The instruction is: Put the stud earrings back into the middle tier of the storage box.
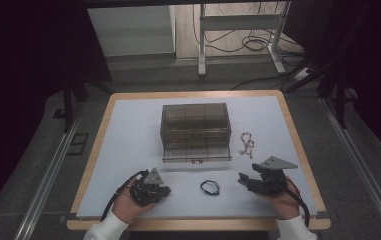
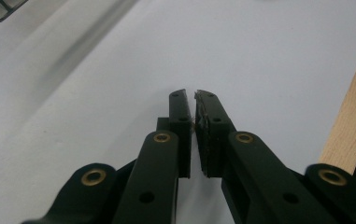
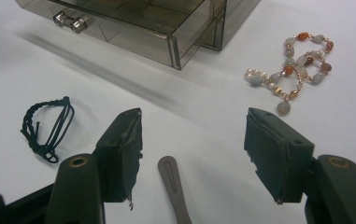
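Now, going from left to right across the white table [image 1: 128, 150]: the left gripper [image 1: 164, 190] is resting at the near left, its jaws drawn almost together with a thin slit between the pads and nothing in them, over bare table beside the wooden edge [image 2: 353, 130]. Just right of it, near the middle of the near side, the black braided cord [image 1: 209, 187] is lying flat in a loose loop, well apart from both tools. It is looking light and limp, so it is likely going to sag and slide when lifted; pinching the bunched, knotted end [image 3: 45, 149] or the braided stretch is probably giving a surer hold than a single thin strand. Behind it, at the table's middle, the smoked clear drawer box [image 1: 194, 122] is standing with its bottom drawer [image 1: 196, 152] pulled out toward the near side. Farther right, the beaded bracelet [image 1: 247, 145] is lying beside the box; its beads are looking hard and smooth, apt to slip, and the string is possibly delicate. At the near right, the right gripper [image 1: 242, 179] is hovering with jaws standing wide apart and empty, pointing toward the cord and bracelet
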The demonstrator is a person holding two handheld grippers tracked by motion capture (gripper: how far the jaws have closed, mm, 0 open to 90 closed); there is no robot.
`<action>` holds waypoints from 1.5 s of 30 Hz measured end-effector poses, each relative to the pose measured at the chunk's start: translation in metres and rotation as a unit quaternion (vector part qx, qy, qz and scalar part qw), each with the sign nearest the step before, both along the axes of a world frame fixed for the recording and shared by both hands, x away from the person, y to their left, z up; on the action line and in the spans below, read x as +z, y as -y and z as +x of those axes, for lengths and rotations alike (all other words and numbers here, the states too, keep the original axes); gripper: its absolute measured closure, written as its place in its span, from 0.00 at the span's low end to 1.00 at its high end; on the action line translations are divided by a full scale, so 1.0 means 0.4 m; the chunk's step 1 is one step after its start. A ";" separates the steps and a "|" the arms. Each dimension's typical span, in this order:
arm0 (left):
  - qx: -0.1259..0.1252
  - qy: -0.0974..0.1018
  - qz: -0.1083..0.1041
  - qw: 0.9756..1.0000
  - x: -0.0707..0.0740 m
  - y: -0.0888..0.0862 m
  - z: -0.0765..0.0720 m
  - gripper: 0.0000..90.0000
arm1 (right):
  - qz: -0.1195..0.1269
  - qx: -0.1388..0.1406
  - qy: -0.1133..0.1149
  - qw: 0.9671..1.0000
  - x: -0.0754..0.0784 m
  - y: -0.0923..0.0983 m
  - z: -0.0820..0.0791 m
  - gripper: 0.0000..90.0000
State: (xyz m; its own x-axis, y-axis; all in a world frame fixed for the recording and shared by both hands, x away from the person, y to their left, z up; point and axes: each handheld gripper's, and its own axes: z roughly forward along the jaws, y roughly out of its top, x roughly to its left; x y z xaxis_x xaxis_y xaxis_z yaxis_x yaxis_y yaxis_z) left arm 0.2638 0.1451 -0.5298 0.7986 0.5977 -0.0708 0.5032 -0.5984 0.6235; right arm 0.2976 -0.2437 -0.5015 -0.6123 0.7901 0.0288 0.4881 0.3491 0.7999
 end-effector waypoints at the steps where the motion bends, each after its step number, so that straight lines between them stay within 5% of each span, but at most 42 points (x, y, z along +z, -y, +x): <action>1: 0.000 0.000 0.000 1.000 0.001 0.000 0.001 0.94 | -0.001 0.000 0.000 1.000 0.000 0.000 0.000 0.41; 45: 0.009 0.014 -0.042 0.999 0.087 -0.035 0.051 0.95 | -0.003 0.001 -0.003 1.000 -0.005 -0.001 0.002 0.41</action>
State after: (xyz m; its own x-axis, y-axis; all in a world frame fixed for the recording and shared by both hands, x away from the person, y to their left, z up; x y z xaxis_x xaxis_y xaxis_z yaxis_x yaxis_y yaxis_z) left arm 0.2840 0.1593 -0.4948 0.7900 0.6050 -0.0995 0.4951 -0.5338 0.6855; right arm 0.2985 -0.2433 -0.5036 -0.6132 0.7895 0.0274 0.4919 0.3545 0.7952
